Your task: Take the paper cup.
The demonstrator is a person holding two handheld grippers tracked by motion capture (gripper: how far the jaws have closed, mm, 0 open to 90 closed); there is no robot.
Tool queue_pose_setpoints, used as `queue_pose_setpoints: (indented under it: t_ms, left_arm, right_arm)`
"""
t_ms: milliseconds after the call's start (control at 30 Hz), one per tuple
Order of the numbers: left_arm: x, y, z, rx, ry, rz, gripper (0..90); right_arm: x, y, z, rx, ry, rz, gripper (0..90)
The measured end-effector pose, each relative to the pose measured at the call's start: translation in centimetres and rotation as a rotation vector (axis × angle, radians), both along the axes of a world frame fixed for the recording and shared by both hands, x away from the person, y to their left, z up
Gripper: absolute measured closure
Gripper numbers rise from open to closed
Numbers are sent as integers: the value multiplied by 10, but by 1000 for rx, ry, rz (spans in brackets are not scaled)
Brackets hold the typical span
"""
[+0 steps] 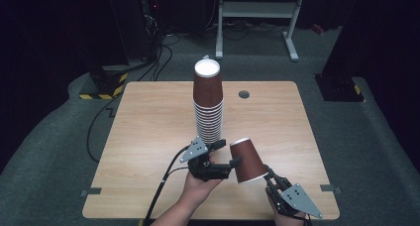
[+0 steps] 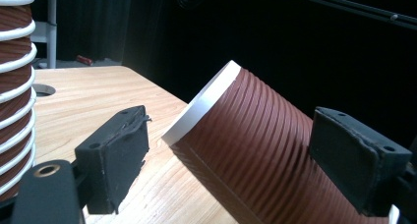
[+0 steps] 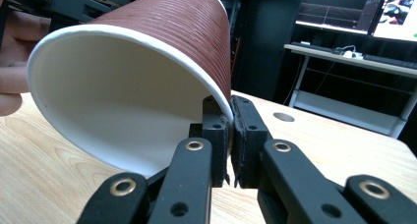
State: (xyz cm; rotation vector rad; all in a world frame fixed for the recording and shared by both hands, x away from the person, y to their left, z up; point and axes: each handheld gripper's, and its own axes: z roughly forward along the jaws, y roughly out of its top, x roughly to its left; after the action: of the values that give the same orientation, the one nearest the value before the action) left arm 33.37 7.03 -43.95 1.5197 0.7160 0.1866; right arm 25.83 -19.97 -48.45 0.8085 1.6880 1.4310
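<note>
Wood table, grey carpet, dark room.

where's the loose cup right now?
High view: the loose cup is at the near table edge, right of the cup stack, rim pinched by the right hand-held gripper.

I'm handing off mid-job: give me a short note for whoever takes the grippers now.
Right gripper: shut on the rim of the loose cup, held tilted over the table.
Left gripper: jaws around that cup's body, one on each side, not clamped.
Stack: upside-down cups, upright mid-table, beside the left gripper.
Done: one cup off the stack, in hand.
Left: probably grip it with the left and release the right; where it goes next is unclear.
</note>
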Motion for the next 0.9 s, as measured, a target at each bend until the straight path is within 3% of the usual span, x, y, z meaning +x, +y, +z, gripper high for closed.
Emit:
queue_pose_setpoints:
  t_ms: [500,667,800,833,900]
  left_arm:
    - [-2,9,1,25,-29,16,160]
    - [-6,22,0,77,-58,40,160]
    - [-7,32,-5,113,-59,56,160]
    - [-6,40,-10,143,-58,68,160]
    - [-6,48,-15,164,-50,81,160]
  right_arm:
    - [-3,-2,4,-3,-11,-6,858]
    - [-2,-5,4,2,-2,-21,859]
    - [-1,-7,4,-2,1,-31,859]
    - [0,-8,3,-1,5,-35,858]
    - [1,-9,3,-4,8,-38,858]
